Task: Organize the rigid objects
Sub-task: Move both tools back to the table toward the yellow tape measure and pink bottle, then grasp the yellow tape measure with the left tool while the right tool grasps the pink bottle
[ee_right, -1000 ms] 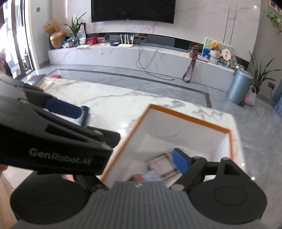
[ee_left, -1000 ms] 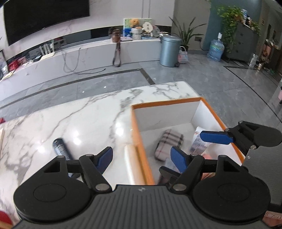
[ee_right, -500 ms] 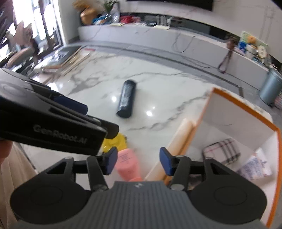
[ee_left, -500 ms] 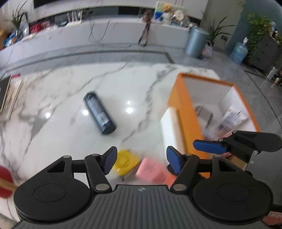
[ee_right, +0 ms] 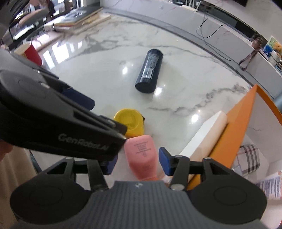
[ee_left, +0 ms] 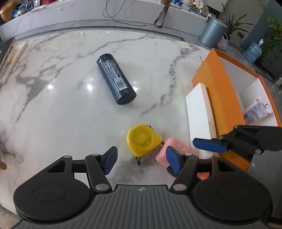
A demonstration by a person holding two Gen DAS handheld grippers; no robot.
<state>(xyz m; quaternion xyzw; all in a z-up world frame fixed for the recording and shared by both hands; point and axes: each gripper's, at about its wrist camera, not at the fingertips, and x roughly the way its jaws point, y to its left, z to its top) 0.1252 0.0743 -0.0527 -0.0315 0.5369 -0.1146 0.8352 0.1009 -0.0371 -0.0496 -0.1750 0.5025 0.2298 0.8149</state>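
The work surface was a glossy white marble table (ee_left: pixel 58 109) veined in grey, with bright ceiling lights mirrored on its polish. Beyond its far edge ran a grey tiled floor and a long pale low cabinet (ee_left: pixel 74 15) with loose black cables trailing over it, and a round grey bin (ee_left: pixel 212 32) stood beside a potted plant (ee_left: pixel 232 24) at the right. On the table a dark cylindrical bottle (ee_left: pixel 115 79) lay on its side, well apart from the other things. Nearer the cameras a yellow tape measure (ee_left: pixel 141 140) lay flat, with a pink bottle (ee_right: pixel 141 156) just beside it, lying on its side. At the right stood an orange box (ee_left: pixel 220 98), white within, with a flat white slab (ee_left: pixel 198 114) lying along its outer wall; a plaid pouch (ee_right: pixel 249 158) and a printed white tube (ee_left: pixel 256 110) lay inside the box. The left gripper (ee_left: pixel 141 159) hung over the table with its jaws apart and nothing between them, the tape measure just ahead of the gap. The right gripper (ee_right: pixel 137 163) straddled the pink bottle, its blue pads standing narrowly clear on either side without pressing on it. In the right wrist view, a red cup (ee_right: pixel 32 53) and stacked boards (ee_right: pixel 79 19) stood at the table's far left.
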